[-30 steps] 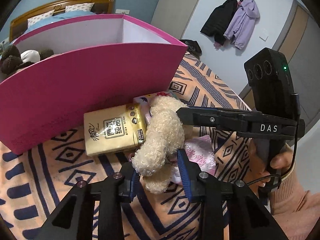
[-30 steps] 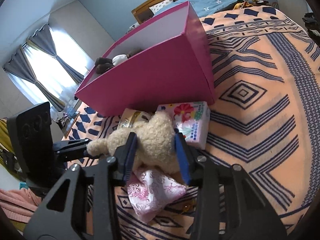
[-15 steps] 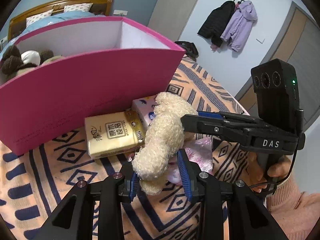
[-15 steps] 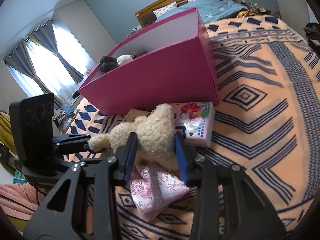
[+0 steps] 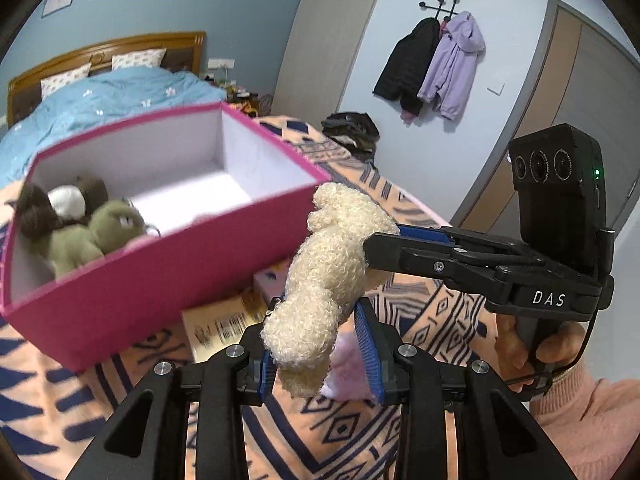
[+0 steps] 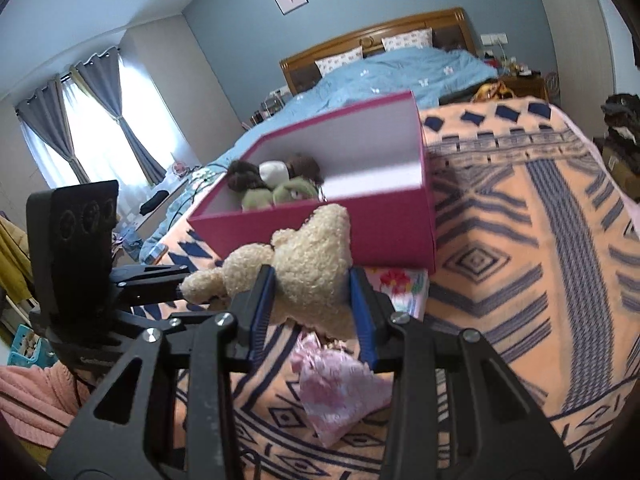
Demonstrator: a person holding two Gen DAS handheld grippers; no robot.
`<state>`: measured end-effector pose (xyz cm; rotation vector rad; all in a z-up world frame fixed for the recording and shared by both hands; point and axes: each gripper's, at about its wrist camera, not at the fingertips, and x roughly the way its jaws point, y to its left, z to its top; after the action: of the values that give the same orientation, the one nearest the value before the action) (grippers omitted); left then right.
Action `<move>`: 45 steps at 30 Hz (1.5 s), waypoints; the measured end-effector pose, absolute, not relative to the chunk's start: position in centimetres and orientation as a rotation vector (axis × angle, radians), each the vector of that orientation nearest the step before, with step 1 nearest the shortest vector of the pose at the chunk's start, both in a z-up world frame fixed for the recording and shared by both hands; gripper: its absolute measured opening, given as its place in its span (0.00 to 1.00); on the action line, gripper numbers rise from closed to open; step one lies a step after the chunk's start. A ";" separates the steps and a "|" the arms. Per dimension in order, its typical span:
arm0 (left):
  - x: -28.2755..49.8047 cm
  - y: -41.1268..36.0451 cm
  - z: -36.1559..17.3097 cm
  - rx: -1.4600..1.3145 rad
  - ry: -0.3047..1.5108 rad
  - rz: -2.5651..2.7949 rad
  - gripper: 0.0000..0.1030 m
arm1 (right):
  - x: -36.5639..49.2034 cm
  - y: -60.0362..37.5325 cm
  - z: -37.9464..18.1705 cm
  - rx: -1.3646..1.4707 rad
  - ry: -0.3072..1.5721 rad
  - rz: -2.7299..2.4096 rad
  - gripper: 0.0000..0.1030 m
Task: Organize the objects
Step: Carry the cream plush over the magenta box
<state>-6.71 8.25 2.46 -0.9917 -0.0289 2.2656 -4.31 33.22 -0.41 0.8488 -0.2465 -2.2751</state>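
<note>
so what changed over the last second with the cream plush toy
Both tongs, left and right, lifted the cream plush toy off the patterned blanket; it now hangs level with the pink box rim. The right tongs' jaws have just been closing further on it. The tissue packs, pink pouch and the plush toys in the box stayed put.

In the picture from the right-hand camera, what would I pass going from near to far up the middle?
Pink pouch → cream plush toy held in the right tool → pink box → blue bed → wooden headboard.
</note>
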 end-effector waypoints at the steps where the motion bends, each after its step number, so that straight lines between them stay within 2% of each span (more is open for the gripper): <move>1: -6.9 8.2 2.8 -0.985 -0.026 2.272 0.34 | -4.5 33.2 -0.1 0.841 -0.247 -2.274 0.39; 21: -12.6 8.2 7.3 -0.902 0.049 2.376 0.34 | -10.0 31.4 4.2 0.754 -0.222 -2.315 0.39; 45: -19.4 9.0 3.5 -1.095 0.043 2.369 0.35 | -16.5 29.9 0.6 0.919 -0.224 -2.356 0.39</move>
<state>-19.39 8.97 3.51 -1.0951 0.0431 2.3689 -16.53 29.90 0.65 0.9194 -0.2239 -2.3563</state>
